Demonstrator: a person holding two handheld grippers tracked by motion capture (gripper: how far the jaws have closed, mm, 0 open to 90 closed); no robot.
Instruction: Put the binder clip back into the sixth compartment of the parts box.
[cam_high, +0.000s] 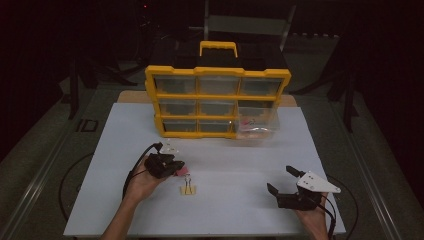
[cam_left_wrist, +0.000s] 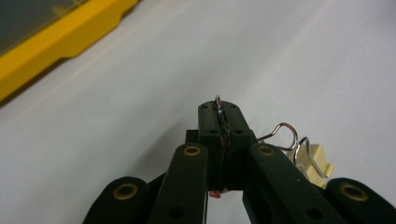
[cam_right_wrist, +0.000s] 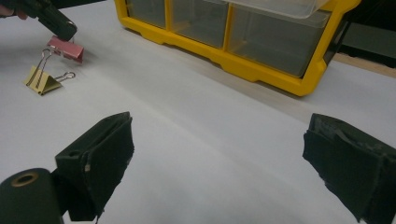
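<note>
1. The table (cam_high: 225, 165) carried a pale sheet. The room around it was dark, and little of it could be made out beyond a stand behind the table.
2. A yellow cabinet (cam_high: 217, 72) of clear drawers stood at the far middle of the sheet. Its lower right drawer (cam_high: 256, 125) was pulled forward; small pinkish items lay inside, too blurred to identify.
3. The left gripper (cam_high: 176, 169) was at the near left of the sheet, jaws closed on the wire loop of a pink clip (cam_high: 183, 171). In the left gripper view the wire was pinched between the pads (cam_left_wrist: 211, 122). The right gripper view showed the pink clip (cam_right_wrist: 66, 48) hanging just above the sheet.
4. A yellow clip (cam_high: 188, 190) lay on the sheet just beside the pink one, wire handles spread.
5. The right gripper (cam_high: 281, 180) was at the near right, well apart from both clips, jaws wide and holding nothing.
6. The left gripper hid most of the pink clip in the high view. In the left gripper view the yellow clip (cam_left_wrist: 316, 158) was partly hidden by a jaw.
</note>
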